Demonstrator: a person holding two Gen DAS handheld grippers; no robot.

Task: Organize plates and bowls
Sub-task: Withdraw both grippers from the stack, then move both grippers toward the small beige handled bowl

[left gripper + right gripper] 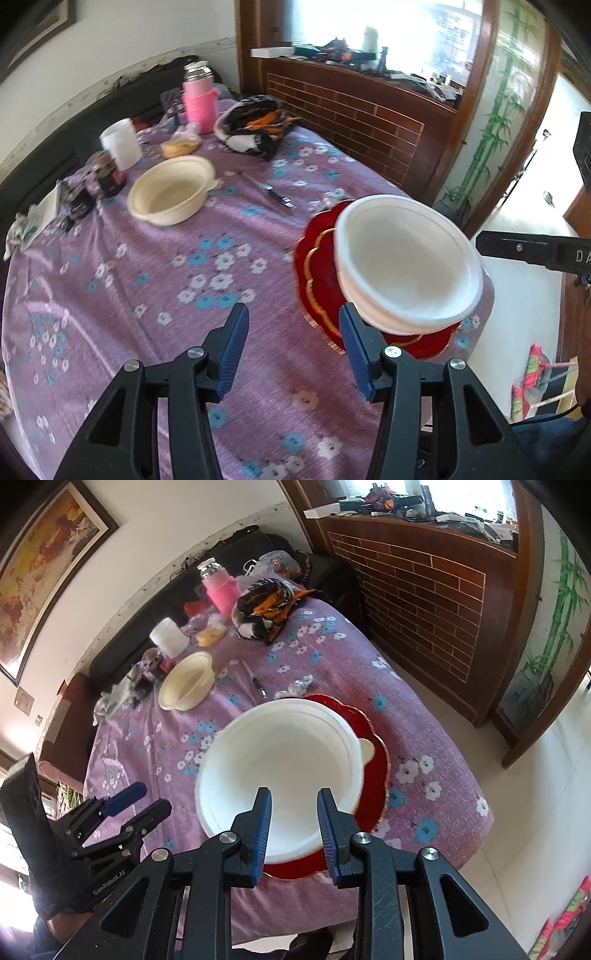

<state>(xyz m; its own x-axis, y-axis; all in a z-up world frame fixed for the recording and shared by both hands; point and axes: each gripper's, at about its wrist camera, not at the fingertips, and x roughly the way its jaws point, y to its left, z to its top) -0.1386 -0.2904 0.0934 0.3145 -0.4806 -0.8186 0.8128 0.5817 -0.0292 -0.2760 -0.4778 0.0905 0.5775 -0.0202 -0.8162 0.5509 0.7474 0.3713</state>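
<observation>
Purple flowered cloth covers the tabletop [155, 738], which fills most of both views, with a brick-patterned wooden cabinet [424, 587] beyond its far edge. Largest of the task's things is the red plate [376, 775] with a scalloped gold rim, lying flat near the tabletop's near right edge. On that plate sits the white bowl [280, 771], mouth up and seemingly a nested pair, its small tab handle pointing toward the cabinet; being round, it has no long axis. Well beyond the plate, toward the jars and the pink flask [221, 587], stands a cream bowl [170, 190], also mouth up. The right tongs [293, 827] are spread apart and hang over the near rim of the white bowl, gripping nothing. The left tongs [293, 339] are likewise released, just left of the plate, one pad close to its edge. Judging by this, stacking is the step in hand: the cream bowl seems the piece left, so the next move likely calls for reaching across the tabletop to it.
</observation>
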